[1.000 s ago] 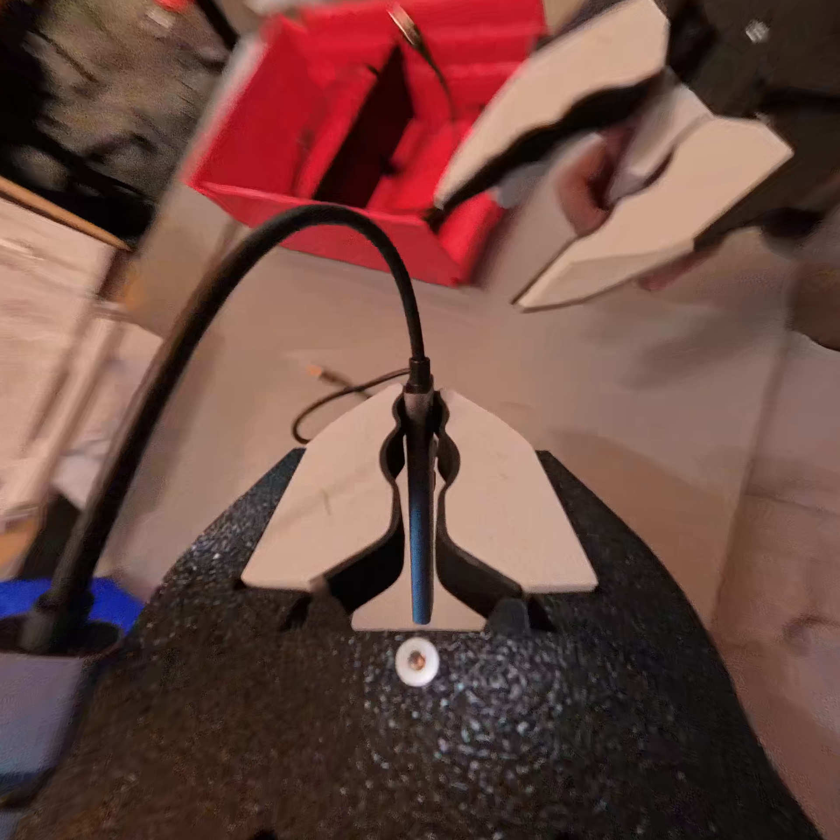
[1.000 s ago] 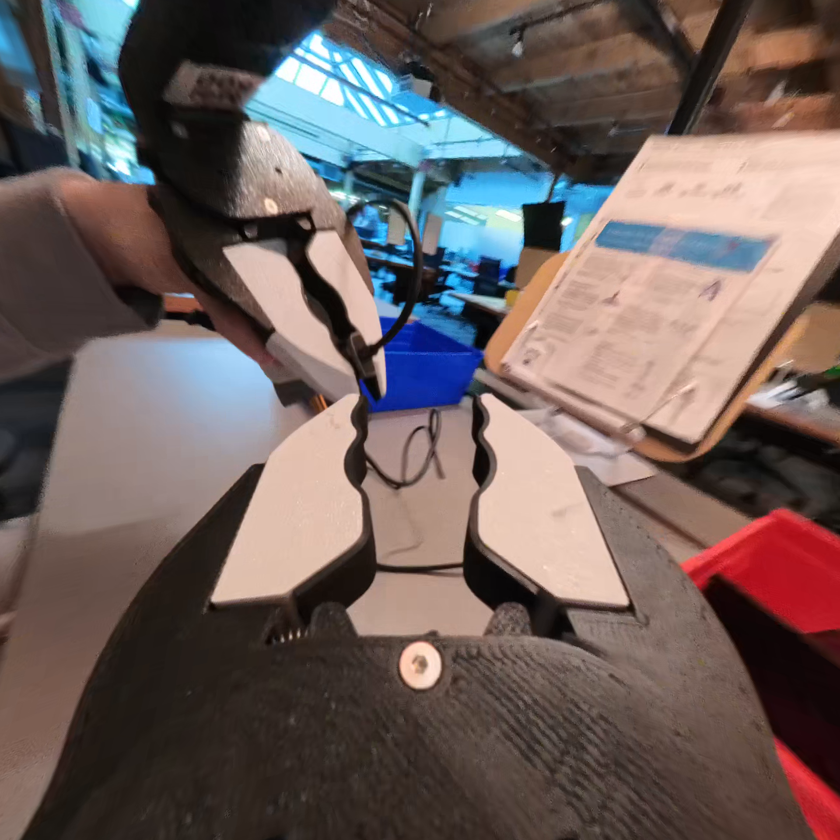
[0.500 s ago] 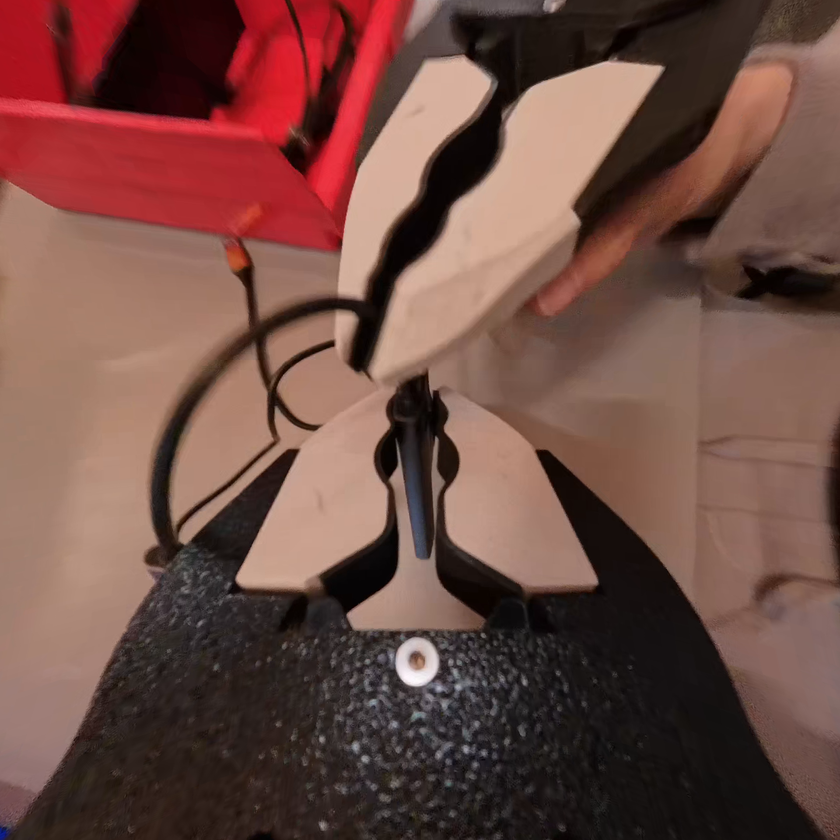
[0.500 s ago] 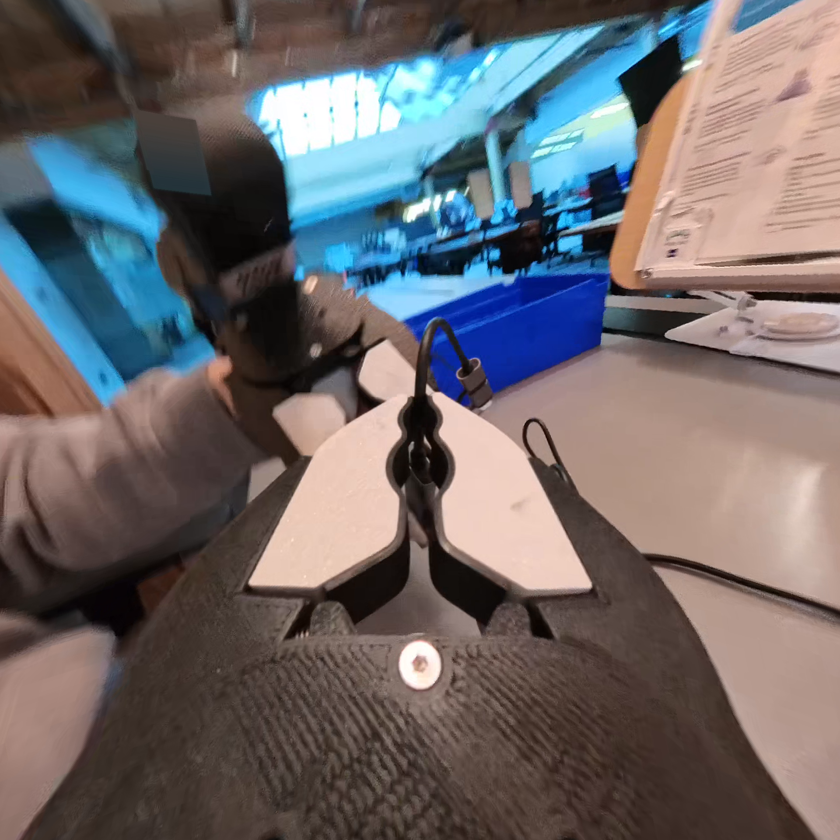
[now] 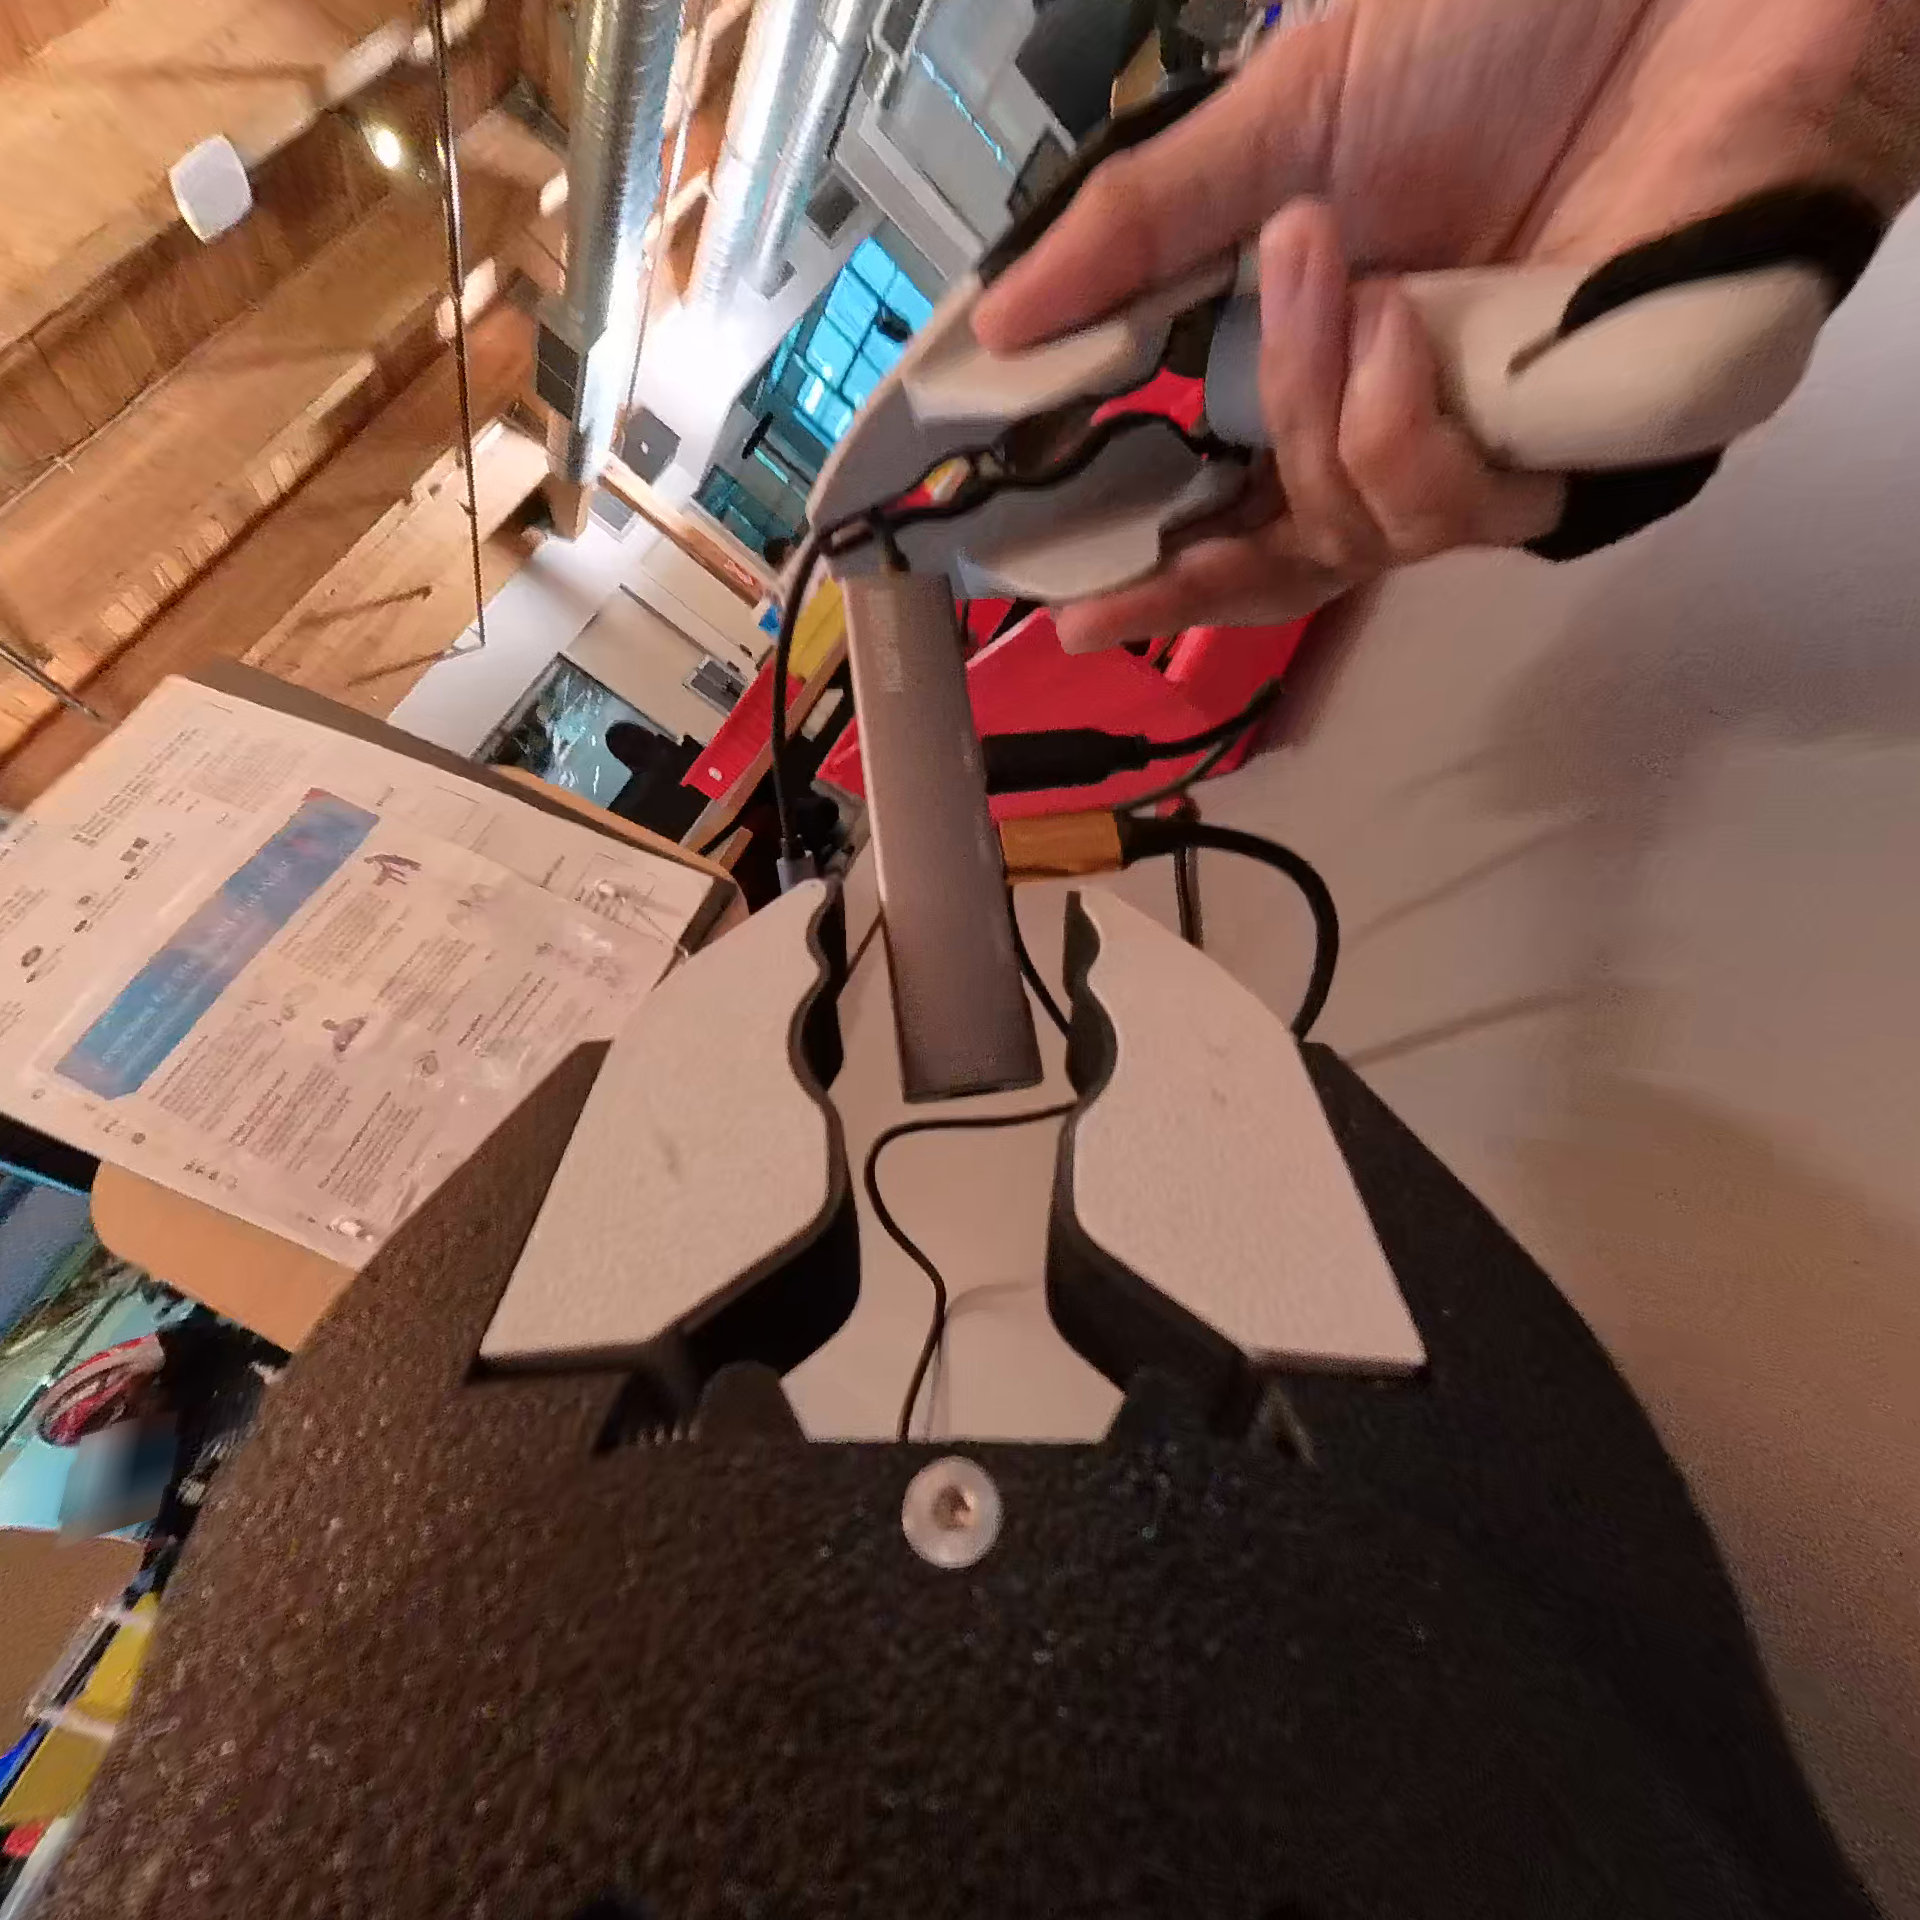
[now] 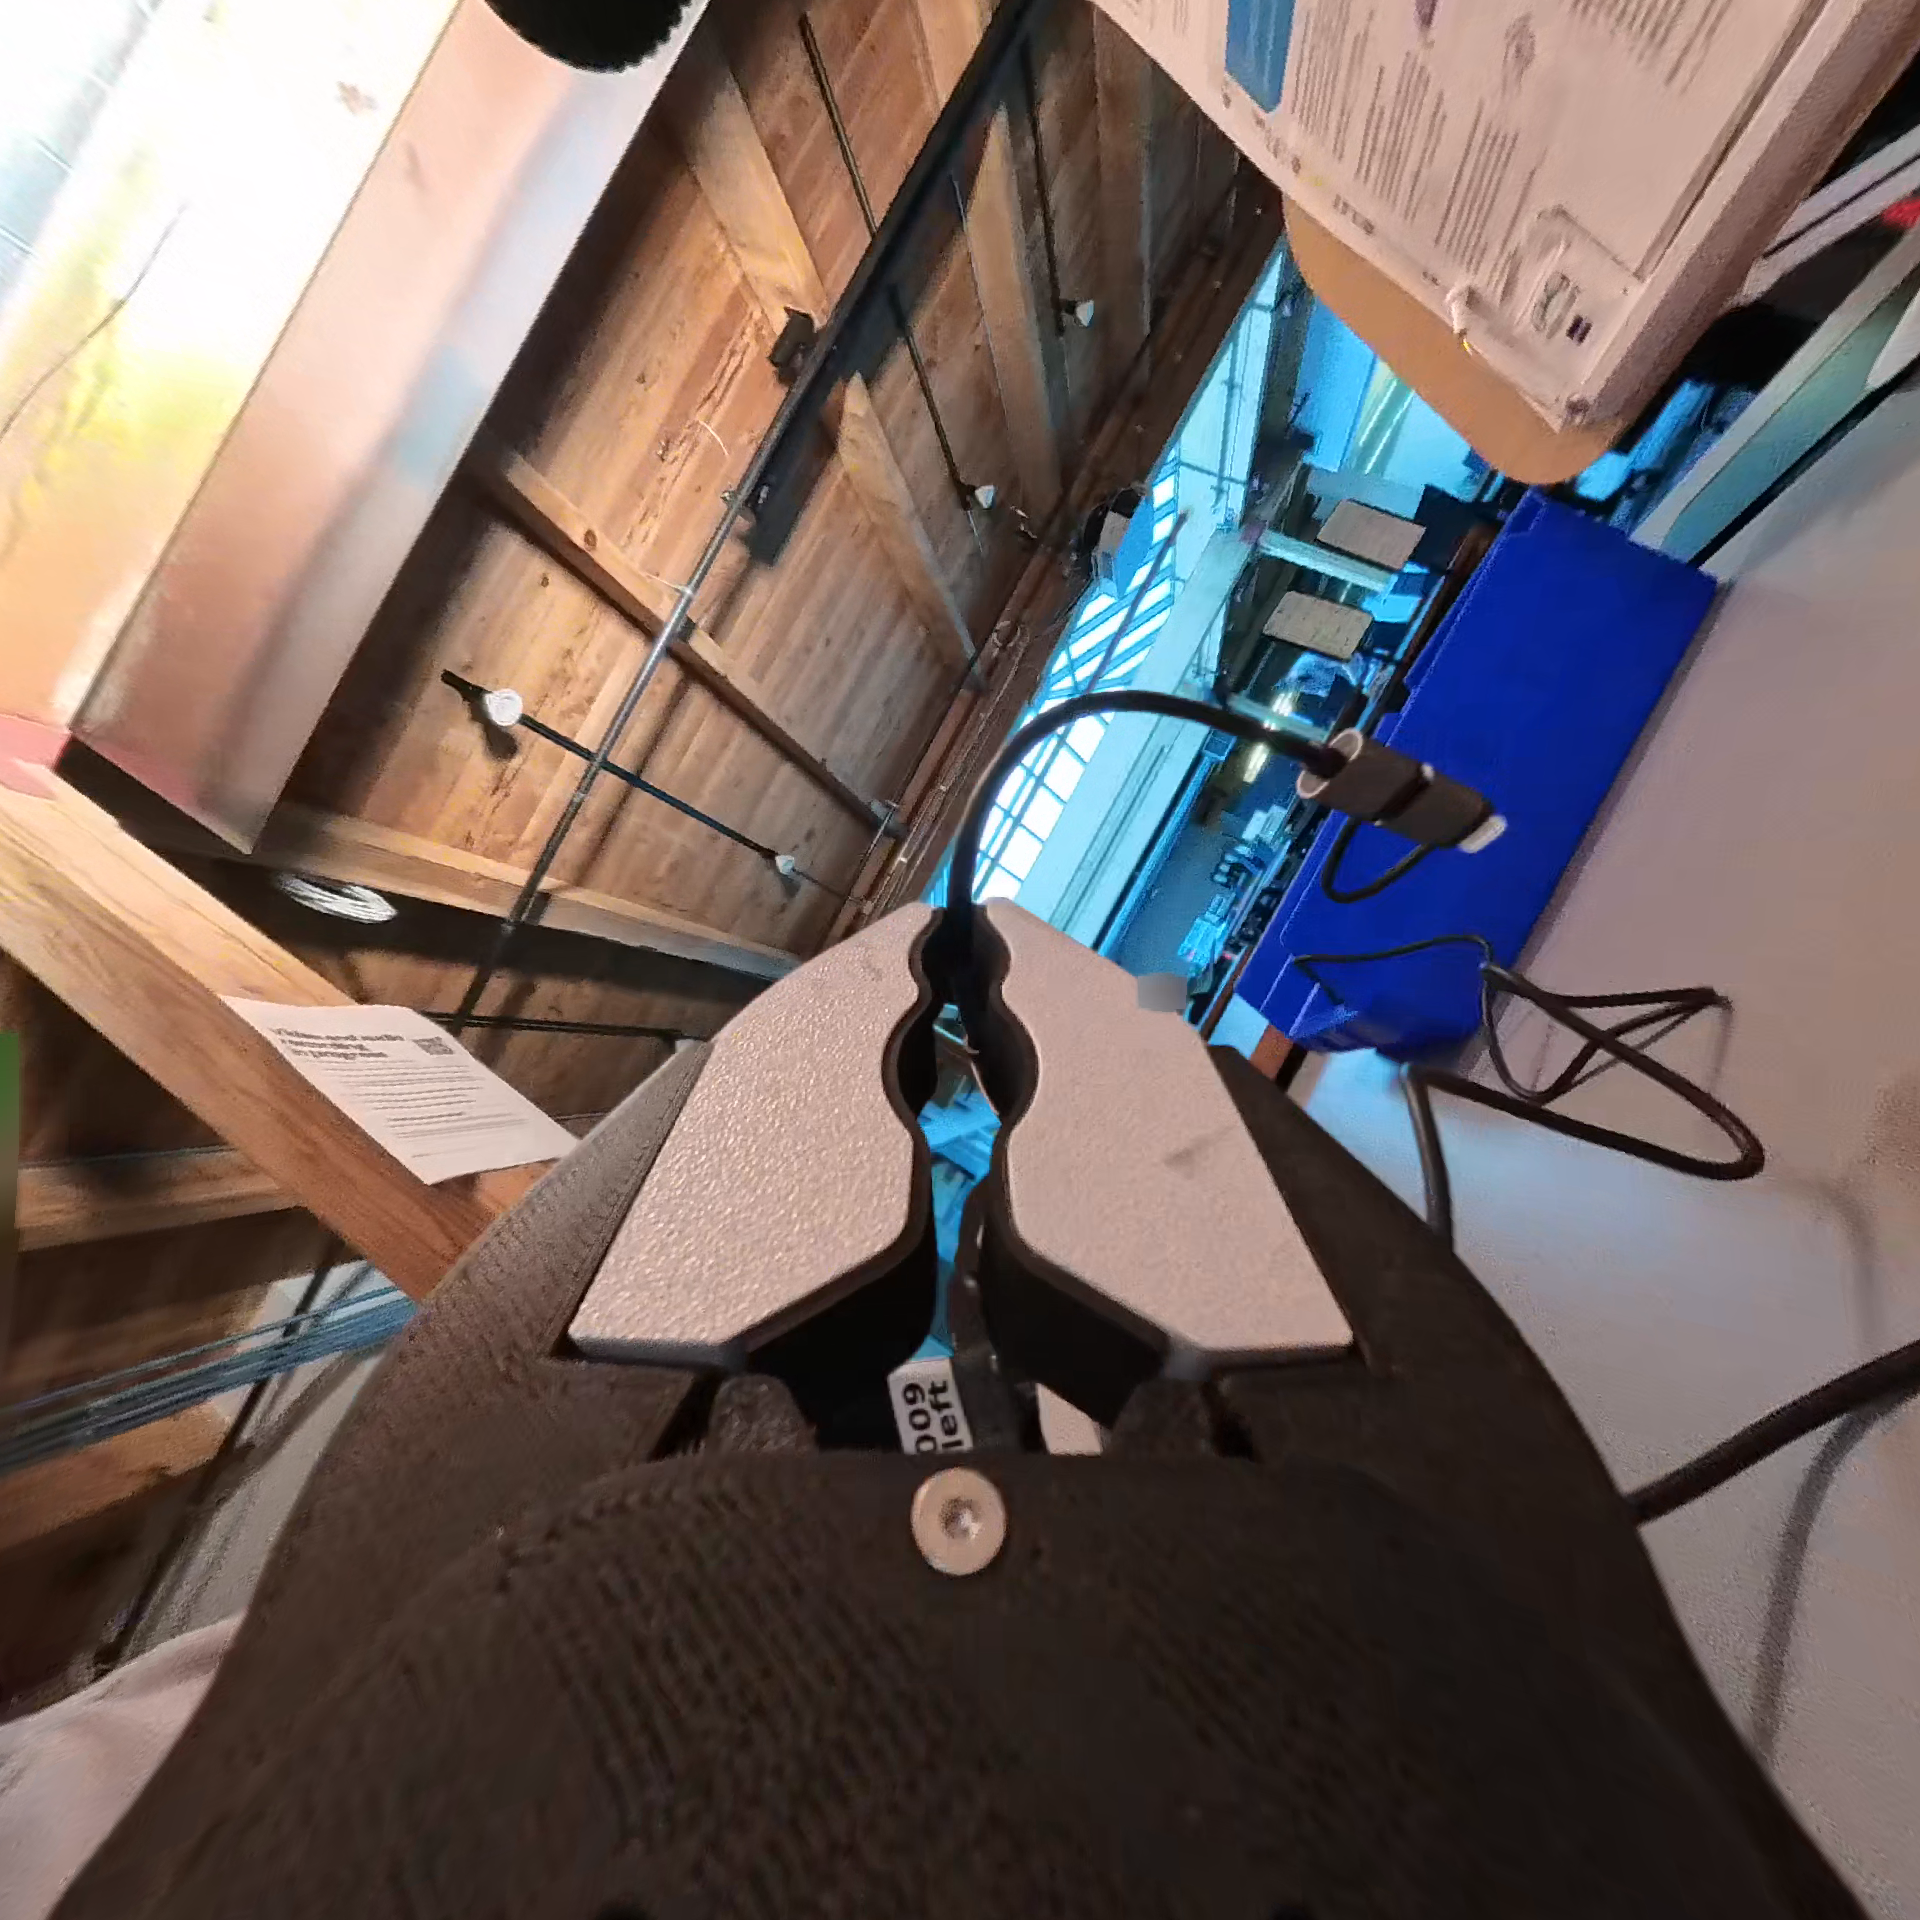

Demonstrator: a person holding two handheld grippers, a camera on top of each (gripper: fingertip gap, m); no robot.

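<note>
My left gripper (image 5: pixel 951 914) is open. The lower end of a grey hub bar (image 5: pixel 940 883) stands between its fingers (image 5: pixel 727 1091), with a gap on each side. The hub hangs from my right gripper (image 5: pixel 842 530), which a hand holds above it. An orange plug (image 5: pixel 1060 844) and a black plug (image 5: pixel 1049 758) stick out of the hub's right side. In the right wrist view my right gripper (image 6: pixel 961 920) is shut on the hub's black cable (image 6: pixel 997 790). The cable arcs up and right to a black connector (image 6: pixel 1397 800).
A red bin (image 5: pixel 1091 675) stands behind the hub on the light table (image 5: pixel 1558 831). A printed sheet on a brown board (image 5: pixel 312 935) is at the left. A blue bin (image 6: pixel 1507 779) and loose black cables (image 6: pixel 1621 1091) are at the table's far side. The gap from one gripper's tips to the other's is roughly 9 cm.
My left gripper was shut on the hub and has opened. My right gripper came in open, shut on the cable above the hub and now carries it. Both views have tilted.
</note>
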